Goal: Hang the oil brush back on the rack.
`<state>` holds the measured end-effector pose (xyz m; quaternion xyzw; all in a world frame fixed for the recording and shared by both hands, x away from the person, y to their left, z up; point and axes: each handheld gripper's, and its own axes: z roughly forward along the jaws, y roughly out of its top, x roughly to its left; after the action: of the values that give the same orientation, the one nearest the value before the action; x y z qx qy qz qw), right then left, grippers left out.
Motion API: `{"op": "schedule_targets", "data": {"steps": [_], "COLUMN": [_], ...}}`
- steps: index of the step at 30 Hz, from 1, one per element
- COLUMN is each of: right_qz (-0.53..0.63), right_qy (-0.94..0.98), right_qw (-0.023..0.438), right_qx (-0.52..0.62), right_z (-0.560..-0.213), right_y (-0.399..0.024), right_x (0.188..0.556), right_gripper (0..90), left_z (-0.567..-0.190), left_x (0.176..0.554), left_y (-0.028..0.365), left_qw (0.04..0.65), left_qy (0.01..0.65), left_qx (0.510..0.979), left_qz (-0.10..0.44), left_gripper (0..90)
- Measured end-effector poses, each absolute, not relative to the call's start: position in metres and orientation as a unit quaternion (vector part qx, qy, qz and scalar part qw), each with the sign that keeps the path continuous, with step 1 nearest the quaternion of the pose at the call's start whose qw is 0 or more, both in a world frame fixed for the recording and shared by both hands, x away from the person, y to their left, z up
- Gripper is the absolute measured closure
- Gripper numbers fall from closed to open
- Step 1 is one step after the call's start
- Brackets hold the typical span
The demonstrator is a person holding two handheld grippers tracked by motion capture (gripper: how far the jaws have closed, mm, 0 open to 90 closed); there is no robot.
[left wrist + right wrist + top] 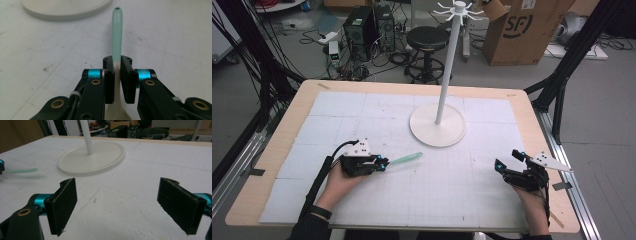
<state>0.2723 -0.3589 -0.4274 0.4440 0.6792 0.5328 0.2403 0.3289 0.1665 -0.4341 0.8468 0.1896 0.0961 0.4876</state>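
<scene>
A pale green and white spoon-like utensil (pixel 117 32) sticks out from between the jaws of my left gripper (pixel 117 63), which is shut on it; its green handle (pixel 406 158) points toward the white stand. That left gripper (pixel 382 163) sits low over the mat at the front left. The white stand has a round base (pixel 437 134) and a tall pole (pixel 448 75) with hooks on top. My right gripper (pixel 508 161) rests at the front right, open with nothing between its pads (pixel 64 203). From there the green handle (pixel 21 171) shows at the far left.
A white gridded mat (pixel 362 107) covers the wooden table (pixel 299 100). Beyond the table's far edge stand a black stool (pixel 427 40), computer towers (pixel 362 30) and a cardboard box (pixel 522 30). Black frame legs (pixel 562 75) flank the table.
</scene>
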Motion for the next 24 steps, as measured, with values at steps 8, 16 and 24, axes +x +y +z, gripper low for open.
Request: {"op": "schedule_targets", "data": {"steps": [8, 16, 24], "right_qz": [0.532, 0.530, 0.530], "right_qy": [0.678, 0.682, 0.679], "right_qw": [0.240, 0.237, 0.234], "right_qx": [0.446, 0.445, 0.451], "right_z": [-0.427, -0.428, -0.428], "right_y": [-0.360, -0.359, -0.361], "right_x": [0.270, 0.271, 0.270], "right_gripper": [15.5, 15.6, 15.5], "left_z": [-0.411, -0.372, -0.322], "left_x": [0.327, 0.329, 0.335], "left_y": [0.181, 0.183, 0.186], "left_qw": [0.528, 0.544, 0.561], "left_qy": [0.212, 0.210, 0.220], "left_qx": [0.815, 0.804, 0.789], "left_qz": [0.109, 0.112, 0.120], "left_gripper": [82.6, 82.6, 82.5]}}
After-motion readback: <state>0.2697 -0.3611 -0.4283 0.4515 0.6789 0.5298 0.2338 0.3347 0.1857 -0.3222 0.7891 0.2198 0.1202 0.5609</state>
